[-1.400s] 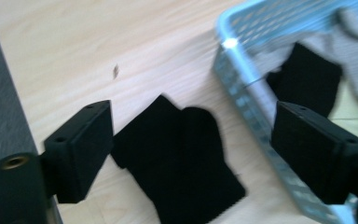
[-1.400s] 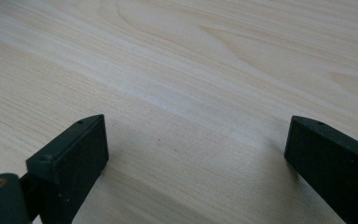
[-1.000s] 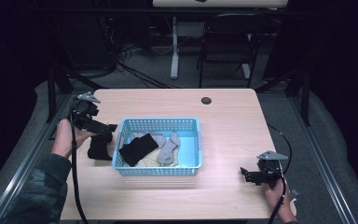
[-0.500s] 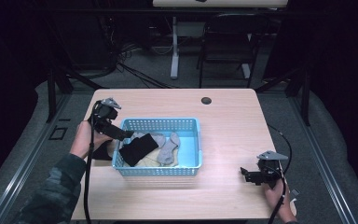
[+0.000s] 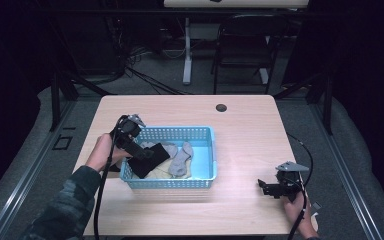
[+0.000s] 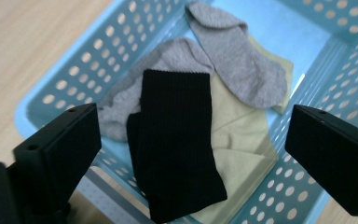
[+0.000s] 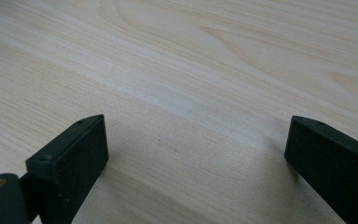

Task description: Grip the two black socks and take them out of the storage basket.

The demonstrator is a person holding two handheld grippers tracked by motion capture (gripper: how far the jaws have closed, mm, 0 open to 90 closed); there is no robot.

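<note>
A light blue perforated basket (image 5: 180,131) sits left of the table's middle. It holds a black sock (image 5: 147,161), grey socks (image 5: 180,159) and a pale yellow sock (image 5: 162,172). My left gripper (image 5: 145,150) reaches in over the basket's left rim, pointing down at the pile. Its jaws have just been closing a little but still stand wide. In the left gripper view the black sock (image 6: 177,140) lies below the gap of the left gripper (image 6: 193,116), untouched, with a grey sock (image 6: 235,56) and the yellow sock (image 6: 237,135) beside it. My right gripper (image 5: 266,188) rests open at the front right, with bare wood under it (image 7: 193,130).
A dark piece (image 5: 113,169) lies on the table under my left hand, beside the basket. A round cable hole (image 5: 221,107) is near the table's far edge. A chair (image 5: 250,45) and stand legs are on the floor beyond the table. Cables trail from both grippers.
My left gripper has moved right and down, from beside the basket's left wall to over its rim and the socks. The right gripper has stayed put.
</note>
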